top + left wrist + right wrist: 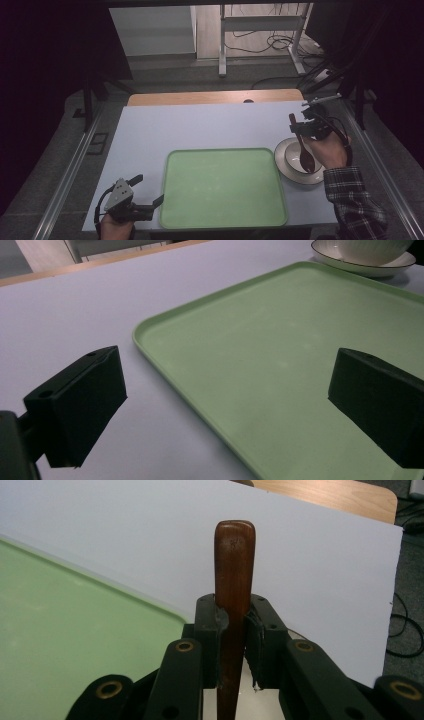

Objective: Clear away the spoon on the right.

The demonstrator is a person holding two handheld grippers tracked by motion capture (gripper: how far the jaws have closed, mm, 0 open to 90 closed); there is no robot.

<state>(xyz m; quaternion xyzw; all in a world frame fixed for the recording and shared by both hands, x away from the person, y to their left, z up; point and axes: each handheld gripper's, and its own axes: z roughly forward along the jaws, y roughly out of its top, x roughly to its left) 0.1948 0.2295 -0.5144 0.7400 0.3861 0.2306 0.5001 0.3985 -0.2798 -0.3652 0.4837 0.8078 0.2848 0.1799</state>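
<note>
The left gripper [148, 189] is sitting at the near left corner of the table, held in a hand [116, 227] at the bottom edge of the high view, its jaws spread wide and holding nothing. In the left gripper view [225, 405] one jaw is hanging over the pale table surface [65, 315] and the other over the green tray [260, 355], so the tray's left rim is running between them.

The tray [223, 187] is lying flat in the middle of the table [200, 125], bare across its whole surface, with no writing or label readable on it.

Just beside the tray's right edge a white bowl [295, 159] is standing on a white plate [281, 162] with a thin dark rim line; both are showing again at the top right of the left gripper view, the plate [370, 267] under the ribbed bowl [372, 246].

The right gripper [306, 129] is clamping a dark wooden spoon [302, 145] by its handle, and the spoon's head is dipping into the bowl. In the right gripper view [232, 630] the jaws are pressing tight on the handle [234, 575], which is rising upright past them; a small faint mark sits near its rounded tip, too small to read. A plaid sleeve [355, 200] is reaching in from the lower right.
</note>
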